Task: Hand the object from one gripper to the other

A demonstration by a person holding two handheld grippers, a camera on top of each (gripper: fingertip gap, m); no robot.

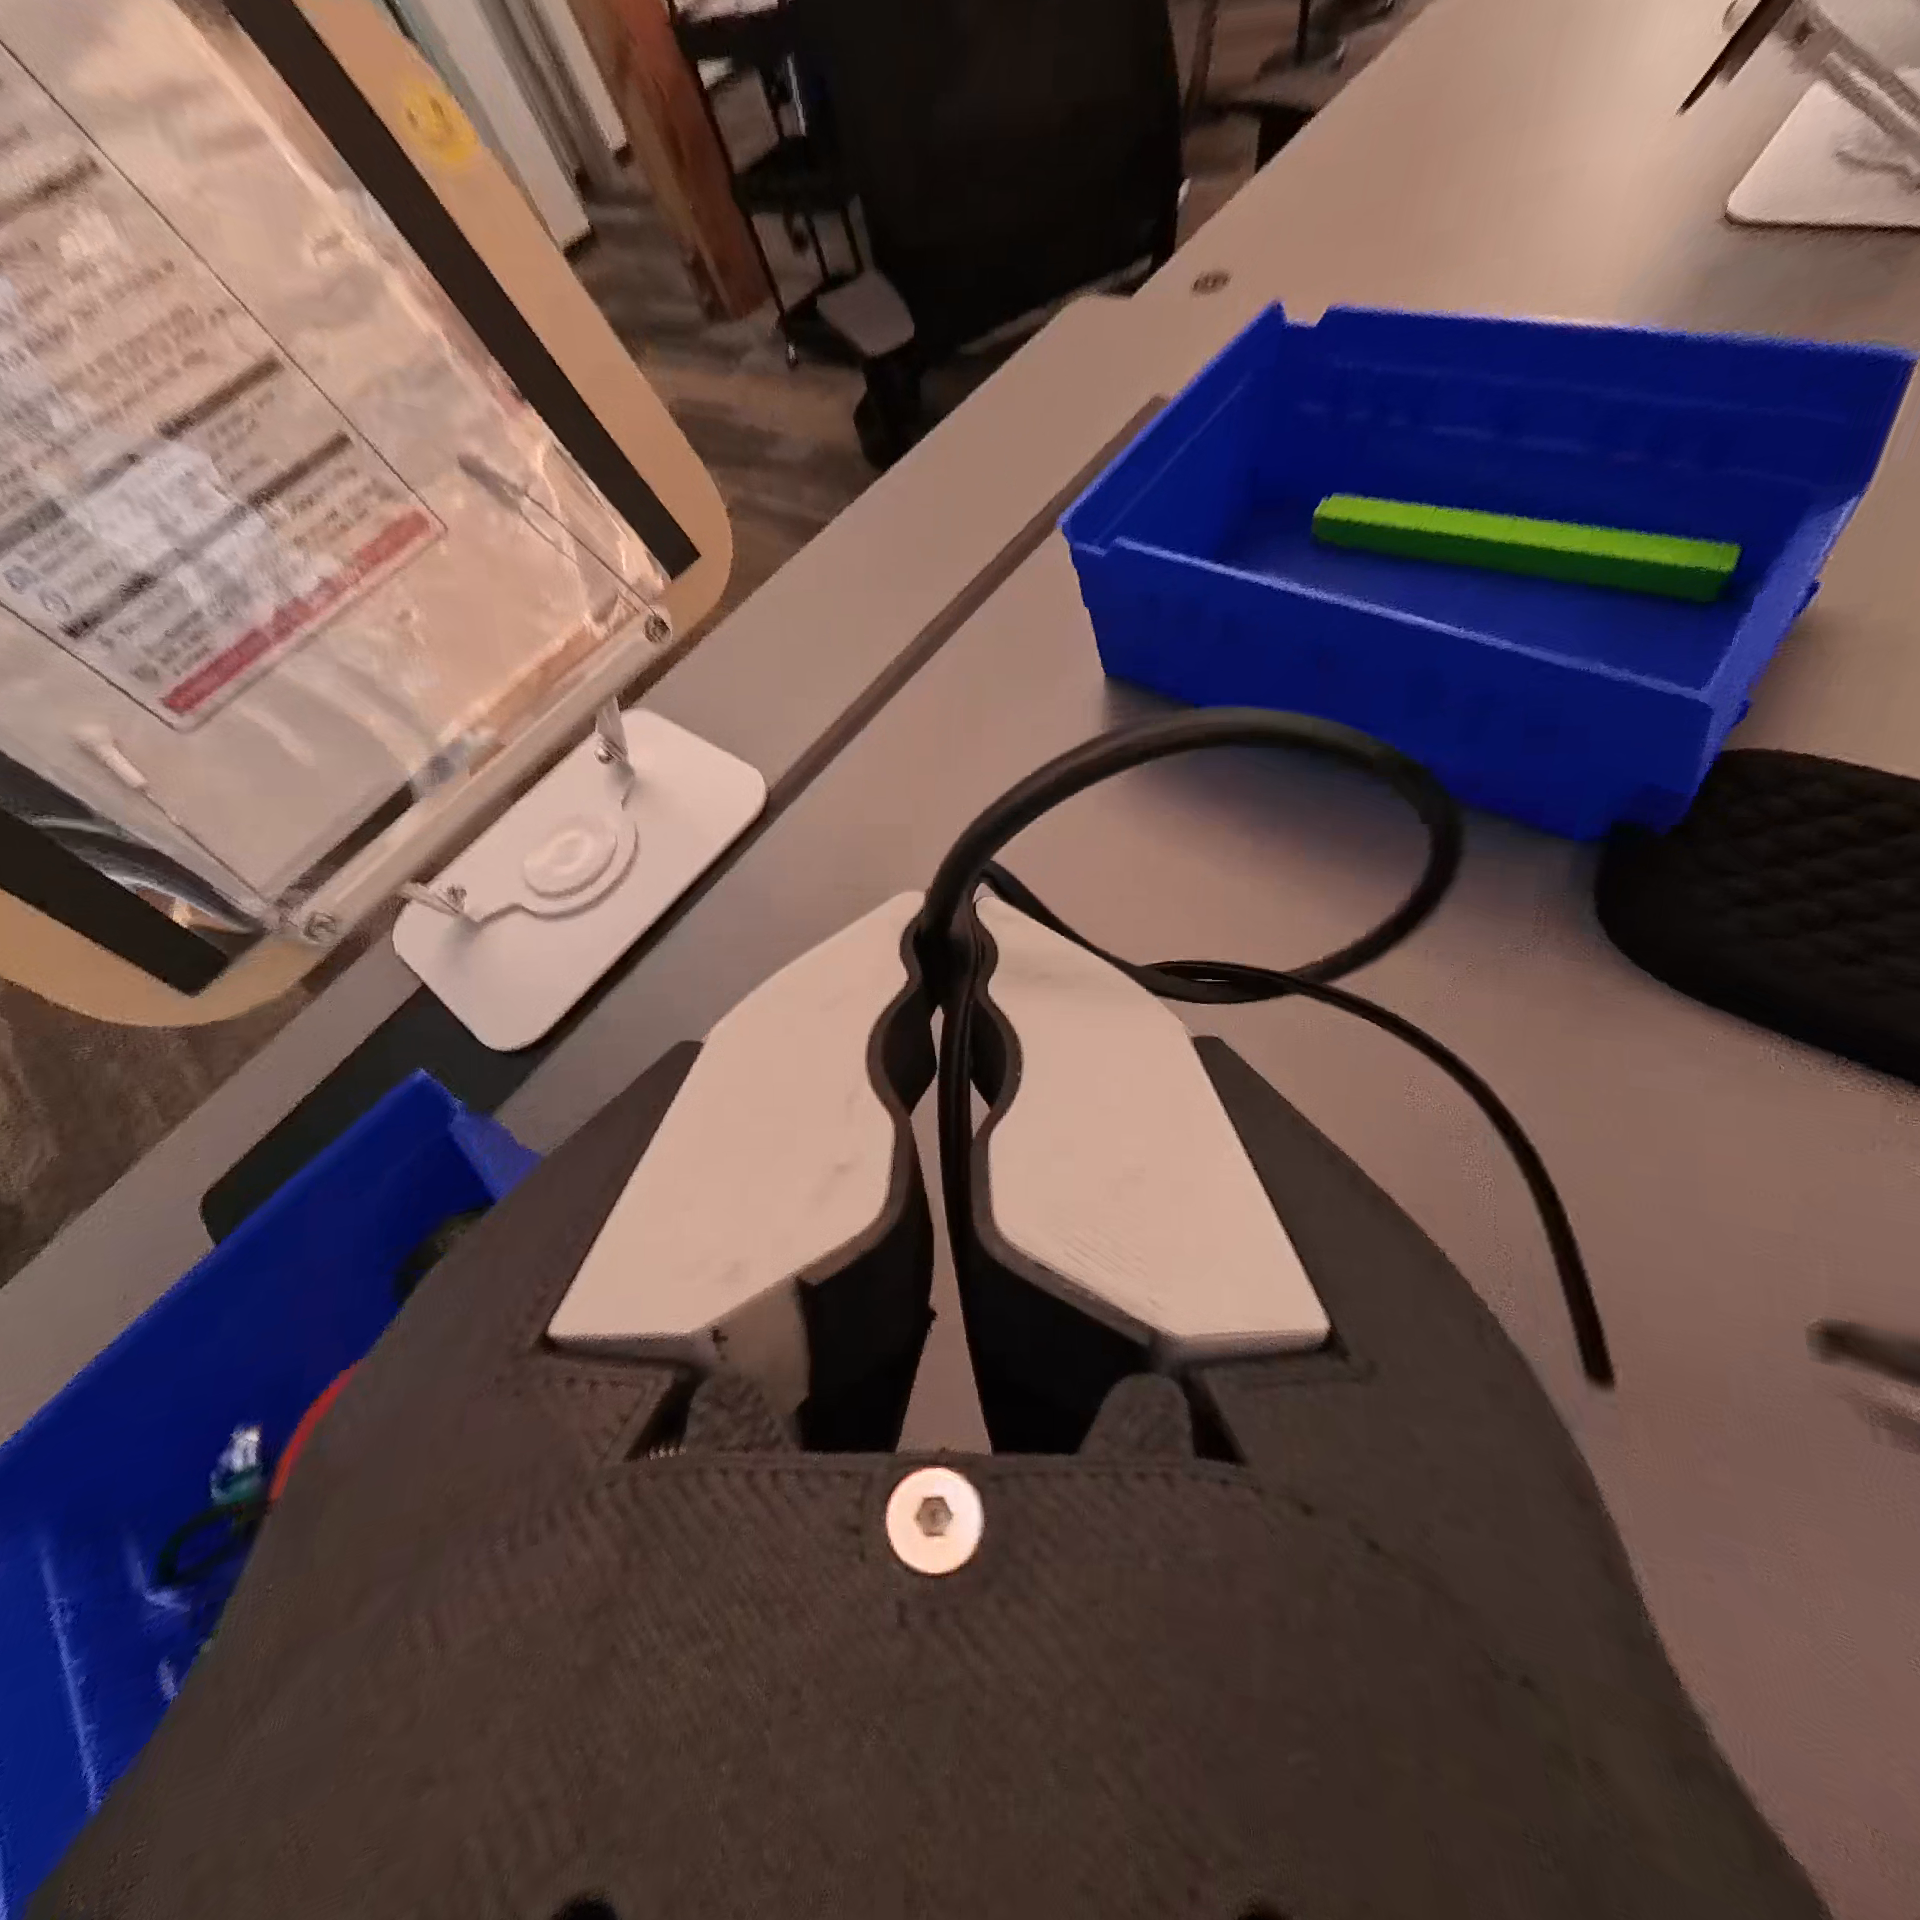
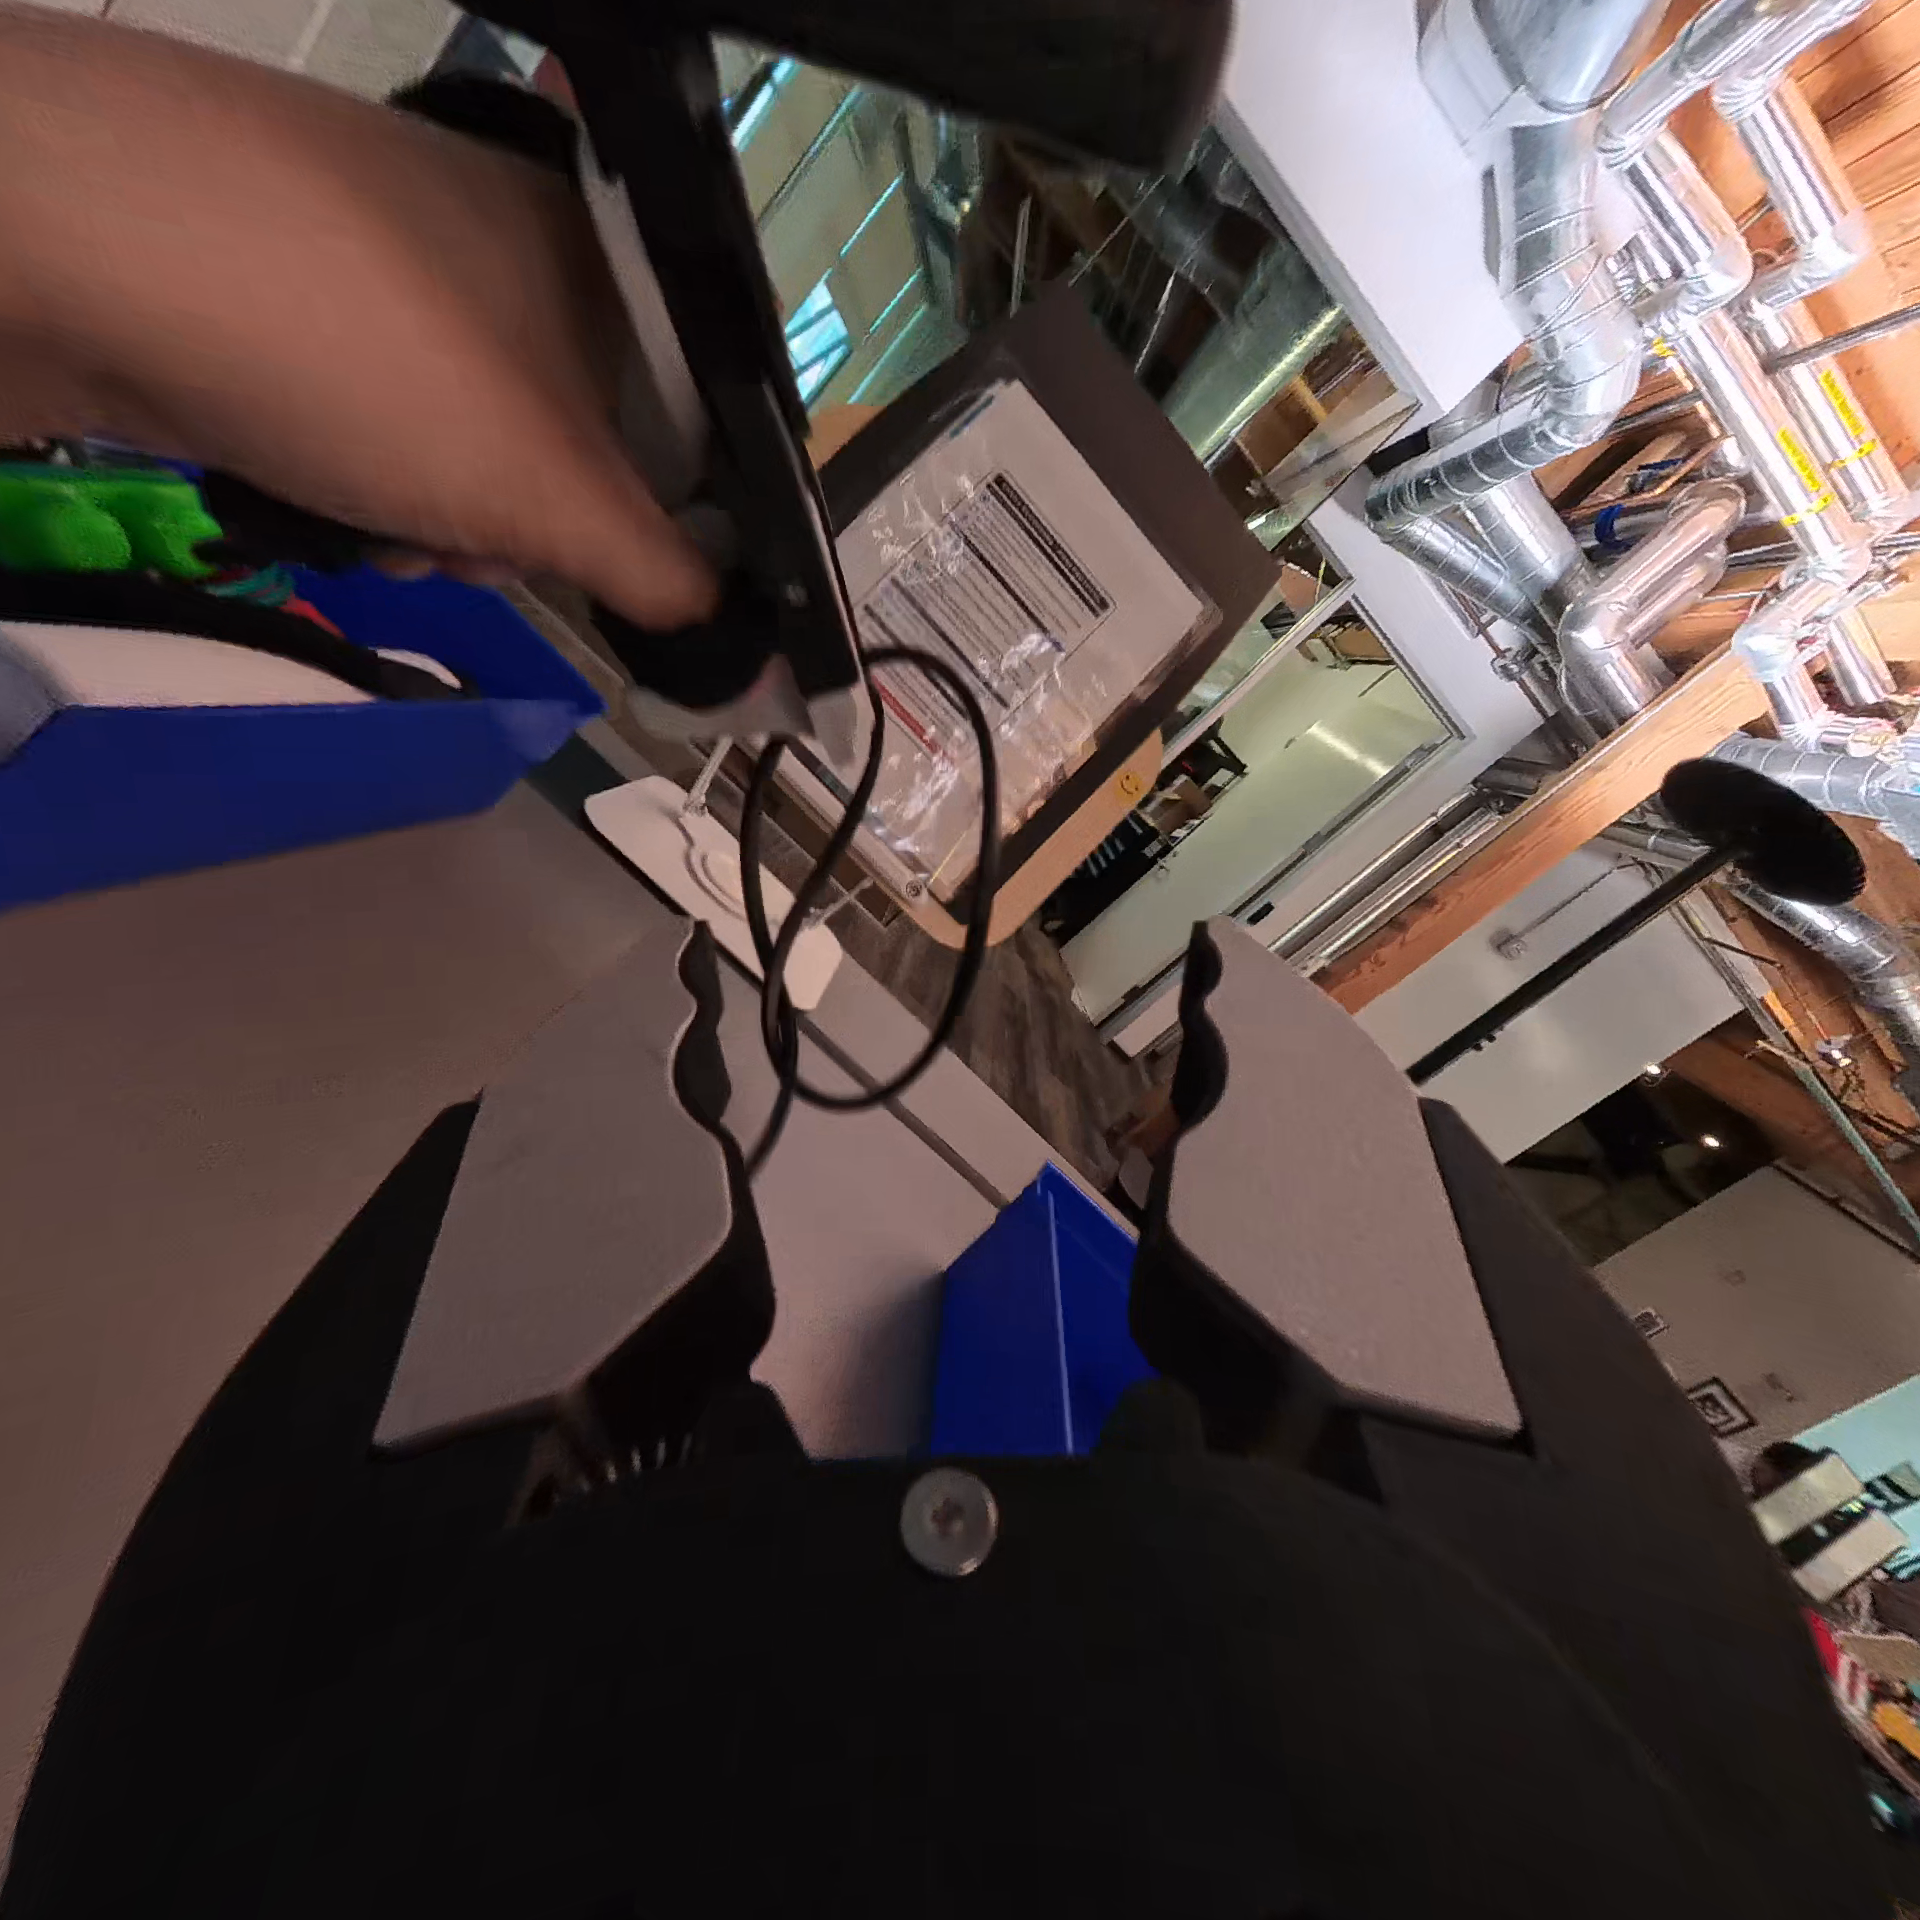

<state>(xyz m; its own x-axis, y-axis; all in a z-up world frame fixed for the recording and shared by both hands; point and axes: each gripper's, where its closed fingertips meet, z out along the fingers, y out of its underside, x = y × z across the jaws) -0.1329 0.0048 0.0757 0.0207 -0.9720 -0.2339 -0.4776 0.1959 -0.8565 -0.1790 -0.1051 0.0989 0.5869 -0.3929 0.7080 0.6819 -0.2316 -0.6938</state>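
The left gripper (image 1: 948,940) is closed on a thin black cable (image 1: 1382,790), pinched between the tips of its grey fingers (image 1: 769,1132). From the tips the cable curls away in a loop over the grey table (image 1: 1299,1195), and one loose end trails off to the right. Farther away on the right sits a blue tray (image 1: 1351,665) with a green stick (image 1: 1522,548) lying flat inside it. A black mat (image 1: 1766,914) lies just beside the near right corner of that tray. To the left stands a clear sign holder (image 1: 312,520) on a white base, and another blue bin (image 1: 135,1507) shows at the near left edge.

The right gripper (image 2: 945,966) is wide open and empty. Seen from it, a hand (image 2: 343,343) holds the other gripper at upper left, and the cable (image 2: 935,883) hangs down from it in loops, its lowest loop dangling between the right gripper's open fingertips (image 2: 1268,997), though I cannot tell whether it touches them.
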